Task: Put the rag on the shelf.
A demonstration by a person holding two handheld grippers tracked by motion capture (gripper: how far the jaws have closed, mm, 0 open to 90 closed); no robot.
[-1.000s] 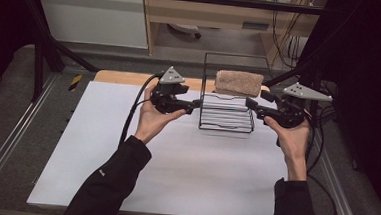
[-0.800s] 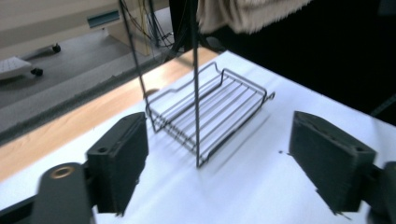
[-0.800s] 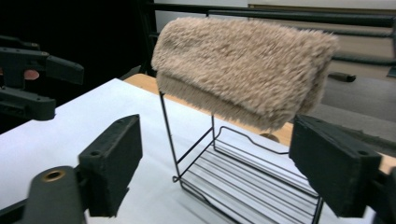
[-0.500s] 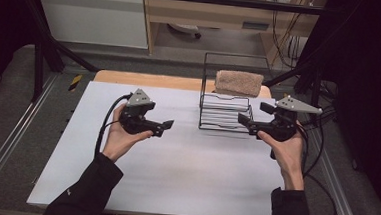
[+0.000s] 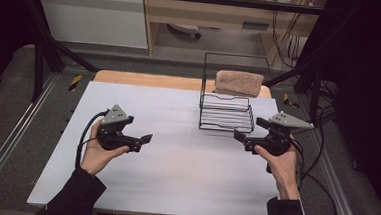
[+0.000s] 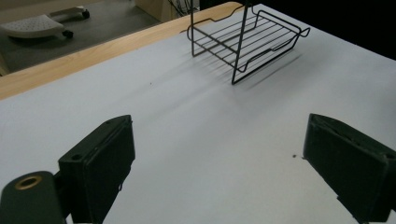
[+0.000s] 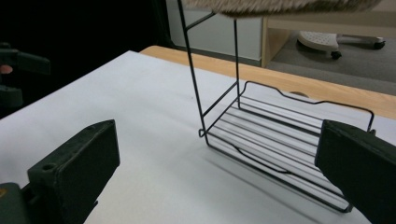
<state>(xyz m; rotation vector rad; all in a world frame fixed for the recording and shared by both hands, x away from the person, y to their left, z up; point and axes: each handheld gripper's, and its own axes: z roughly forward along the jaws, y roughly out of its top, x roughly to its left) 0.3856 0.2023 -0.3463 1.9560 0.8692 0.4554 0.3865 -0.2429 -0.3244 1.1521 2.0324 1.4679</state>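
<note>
A black wire rack (image 5: 227,112) stands on the white tabletop (image 5: 175,166) toward its far right, its low shelf of thin bars facing the person and its tall back frame rising behind. A beige folded towel (image 5: 238,82) lies across the top of that frame. The right gripper (image 5: 242,135) hovers just beside the rack's near right corner, pointing left, jaws spread wide with nothing between them; they have just been opening. In the right gripper view the rack's shelf (image 7: 280,140) lies ahead between the jaws, untouched, with the towel's (image 7: 280,5) underside at the top edge. The left gripper (image 5: 145,140) is held well apart from the rack, over the tabletop's left half, jaws likewise spread and empty, just opened too. Its view shows bare white surface (image 6: 210,154) ahead and the rack (image 6: 243,39) farther off.
</note>
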